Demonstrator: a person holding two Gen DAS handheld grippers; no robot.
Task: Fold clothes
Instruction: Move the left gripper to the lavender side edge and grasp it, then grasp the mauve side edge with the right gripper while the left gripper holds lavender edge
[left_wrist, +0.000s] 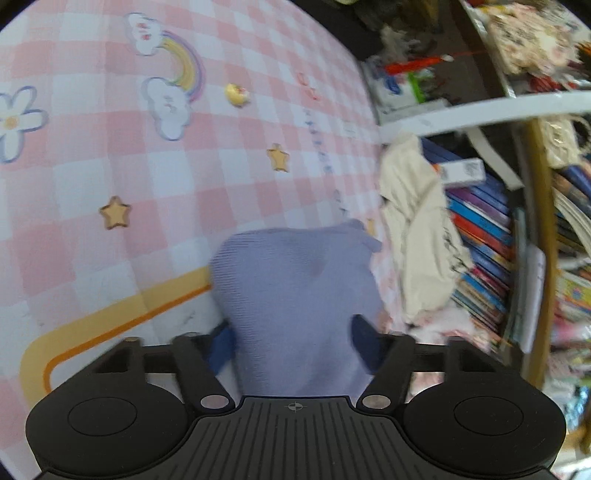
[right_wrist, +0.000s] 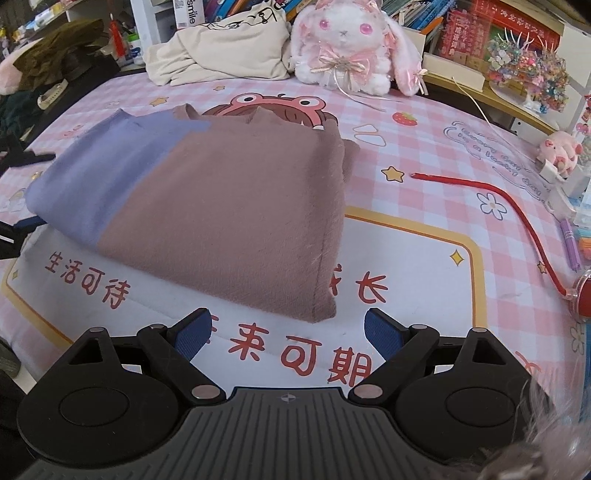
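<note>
A folded sweater, brown (right_wrist: 229, 206) with a lilac end (right_wrist: 96, 177), lies on the pink checked mat (right_wrist: 424, 177). My left gripper (left_wrist: 291, 339) has that lilac end (left_wrist: 295, 288) bunched between its blue pads, which press on it from both sides. In the right wrist view its fingers (right_wrist: 26, 157) reach in from the left edge, on either side of the lilac fold. My right gripper (right_wrist: 288, 336) stands open just short of the sweater's near corner, with only the printed mat between its fingers.
A cream garment (right_wrist: 221, 48) and a white-and-pink plush rabbit (right_wrist: 347, 44) sit at the mat's far edge. A red cord (right_wrist: 517, 221) runs across the right side toward a small pink toy (right_wrist: 557, 151). Shelves of books (left_wrist: 487, 240) border the mat.
</note>
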